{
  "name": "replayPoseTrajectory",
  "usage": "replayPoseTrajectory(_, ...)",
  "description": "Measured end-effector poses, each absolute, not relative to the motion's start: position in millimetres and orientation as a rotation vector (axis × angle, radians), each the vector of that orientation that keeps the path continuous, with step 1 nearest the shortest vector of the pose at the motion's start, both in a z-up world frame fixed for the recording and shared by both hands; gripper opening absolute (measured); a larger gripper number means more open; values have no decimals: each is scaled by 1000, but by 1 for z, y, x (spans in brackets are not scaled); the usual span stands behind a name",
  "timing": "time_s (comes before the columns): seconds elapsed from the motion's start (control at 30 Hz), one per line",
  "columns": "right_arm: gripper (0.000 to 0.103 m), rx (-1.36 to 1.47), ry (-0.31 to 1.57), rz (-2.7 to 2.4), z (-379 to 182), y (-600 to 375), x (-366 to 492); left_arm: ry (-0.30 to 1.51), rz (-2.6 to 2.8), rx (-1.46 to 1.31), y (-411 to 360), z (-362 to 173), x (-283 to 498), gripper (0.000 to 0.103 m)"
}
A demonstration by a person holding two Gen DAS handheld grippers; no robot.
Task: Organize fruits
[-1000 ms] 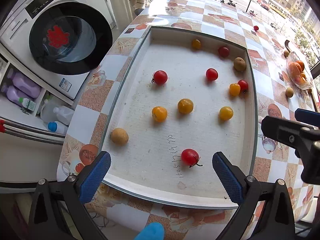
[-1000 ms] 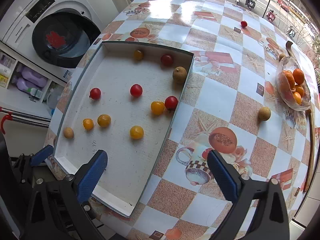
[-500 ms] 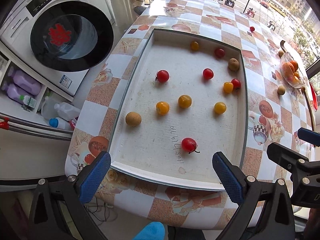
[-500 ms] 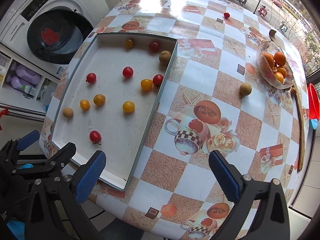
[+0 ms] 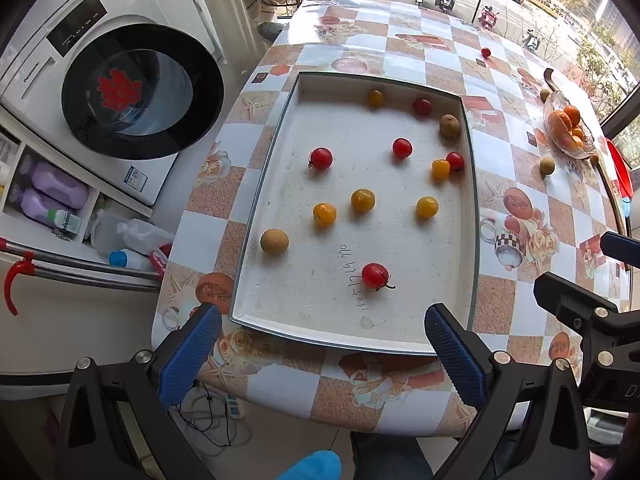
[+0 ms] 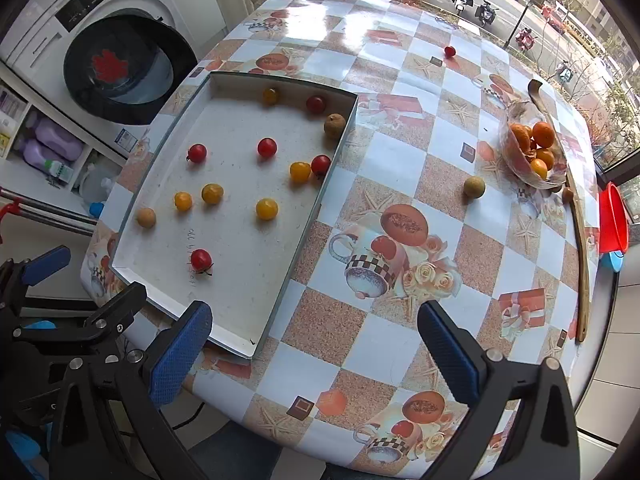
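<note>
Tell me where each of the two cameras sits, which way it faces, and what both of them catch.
Left wrist: rides the left gripper above the table's near edge, looking down along open fingers at the white tray; the right gripper intrudes at right.
Right wrist: rides the right gripper, further right, facing the checkered table and glass bowl of oranges; the left gripper shows at left.
Shared: tray, its tomatoes, bowl, washing machine.
</note>
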State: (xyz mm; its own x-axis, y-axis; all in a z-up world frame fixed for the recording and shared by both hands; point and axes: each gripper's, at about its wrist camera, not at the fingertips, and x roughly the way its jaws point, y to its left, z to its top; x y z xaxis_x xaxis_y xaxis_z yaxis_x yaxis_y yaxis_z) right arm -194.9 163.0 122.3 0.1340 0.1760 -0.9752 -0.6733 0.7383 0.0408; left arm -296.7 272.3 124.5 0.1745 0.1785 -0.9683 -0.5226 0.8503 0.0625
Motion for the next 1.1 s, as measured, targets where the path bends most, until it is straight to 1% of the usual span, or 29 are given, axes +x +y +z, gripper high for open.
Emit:
replayPoseTrajectory(0.63, 103, -468, 1257, 637, 141, 163, -198, 1282, 487, -279, 270, 139, -303, 102)
replayPoseTrajectory(1.1, 103, -473, 1256, 639, 141, 165, -201, 1278, 477, -264, 269, 139, -301, 102)
